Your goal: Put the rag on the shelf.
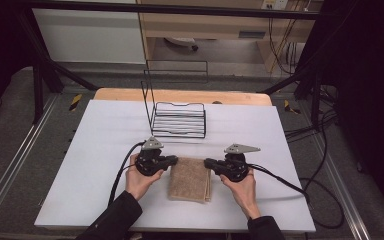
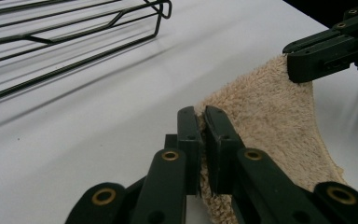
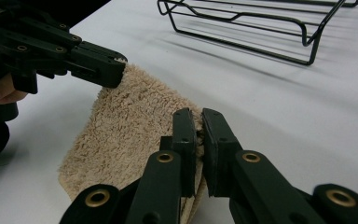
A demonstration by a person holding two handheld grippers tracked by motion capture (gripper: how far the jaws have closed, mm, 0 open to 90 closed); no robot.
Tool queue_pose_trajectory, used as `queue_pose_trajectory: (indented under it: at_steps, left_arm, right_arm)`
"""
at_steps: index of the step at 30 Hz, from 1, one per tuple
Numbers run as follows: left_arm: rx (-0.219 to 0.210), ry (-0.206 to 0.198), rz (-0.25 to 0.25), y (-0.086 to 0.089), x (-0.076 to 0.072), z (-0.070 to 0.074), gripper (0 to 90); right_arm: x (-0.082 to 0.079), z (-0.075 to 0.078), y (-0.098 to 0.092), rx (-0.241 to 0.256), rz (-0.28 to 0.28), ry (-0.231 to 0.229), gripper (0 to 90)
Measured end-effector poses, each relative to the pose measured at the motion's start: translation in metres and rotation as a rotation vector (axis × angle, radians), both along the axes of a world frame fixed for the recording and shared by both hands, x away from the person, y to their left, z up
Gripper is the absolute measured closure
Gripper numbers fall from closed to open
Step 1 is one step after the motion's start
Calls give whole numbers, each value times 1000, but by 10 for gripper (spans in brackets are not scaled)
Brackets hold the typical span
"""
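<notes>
White table under a dark frame, wooden furniture and cables behind. Near the front edge, a folded tan towel, flat between the two hands; beyond it, well apart, an empty black wire rack. Left gripper clamped on the towel's far left corner, jaws pinched tight over the pile in the left gripper view. Right gripper clamped likewise on the far right corner, cloth squeezed between its jaws in the right gripper view. Probably early yet: both corners taken, towel barely raised at that edge, otherwise resting on the table. Left to do, most likely: lifting, carrying toward the rack, setting down, letting go
</notes>
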State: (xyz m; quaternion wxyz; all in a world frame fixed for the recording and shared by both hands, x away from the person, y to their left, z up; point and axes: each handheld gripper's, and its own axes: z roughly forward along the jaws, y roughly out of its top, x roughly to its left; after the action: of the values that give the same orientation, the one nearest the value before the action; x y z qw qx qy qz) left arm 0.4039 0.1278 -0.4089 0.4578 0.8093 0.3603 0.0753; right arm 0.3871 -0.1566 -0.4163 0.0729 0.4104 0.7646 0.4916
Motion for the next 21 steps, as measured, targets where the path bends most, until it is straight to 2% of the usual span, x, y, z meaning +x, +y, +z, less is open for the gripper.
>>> queue_pose_trajectory:
  at_steps: [14,21]
  left_arm:
    - [-25,-44,-9,-3,-9,16,853]
    - [-40,-68,-7,-3,-13,24,853]
  right_arm:
    - [-5,16,-8,19,0,-55,849]
    - [-9,25,-9,17,6,-99,849]
